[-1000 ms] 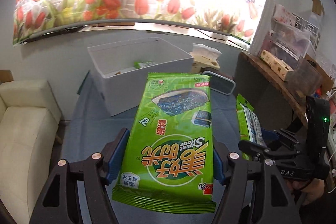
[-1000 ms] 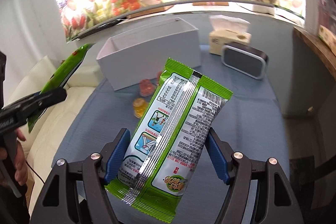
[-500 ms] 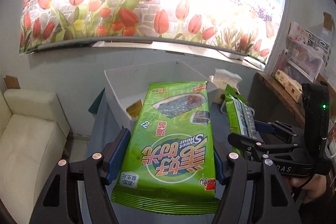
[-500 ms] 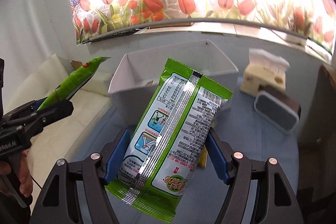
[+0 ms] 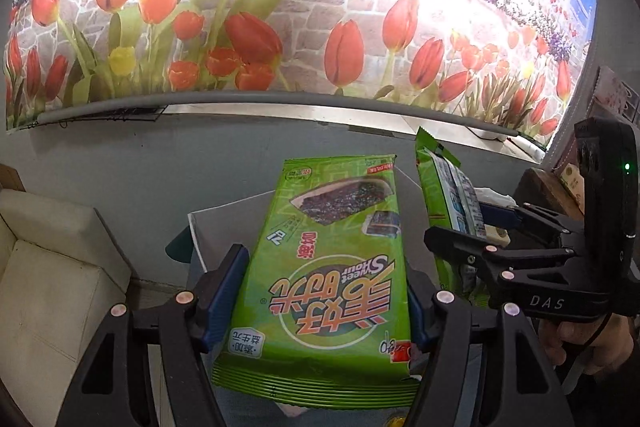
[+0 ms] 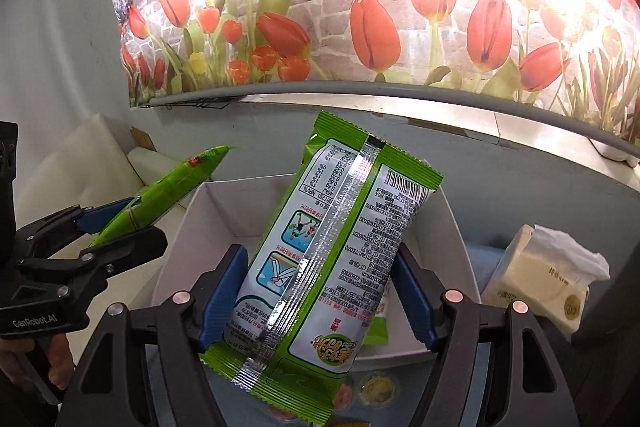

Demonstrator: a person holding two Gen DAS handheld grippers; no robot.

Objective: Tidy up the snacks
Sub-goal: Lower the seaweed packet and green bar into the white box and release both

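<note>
My left gripper (image 5: 326, 291) is shut on a green seaweed snack pack (image 5: 332, 267), printed side up, held above the near left part of the white storage box (image 5: 224, 219). My right gripper (image 6: 316, 287) is shut on a second green snack pack (image 6: 332, 251), back side up, tilted over the open box (image 6: 448, 227). In the left wrist view the right gripper (image 5: 472, 243) with its pack (image 5: 448, 203) is at right. In the right wrist view the left gripper (image 6: 104, 227) with its pack (image 6: 168, 191) is at left.
A tissue box (image 6: 548, 279) stands right of the white box. Small jelly cups (image 6: 376, 387) lie on the blue tabletop in front of it. A cream sofa (image 5: 52, 267) is at left. A tulip mural wall (image 5: 280, 7) rises behind a grey ledge.
Both grippers have risen and moved forward with their packs, from over the table to above the white box. The box now sits close beneath them.
</note>
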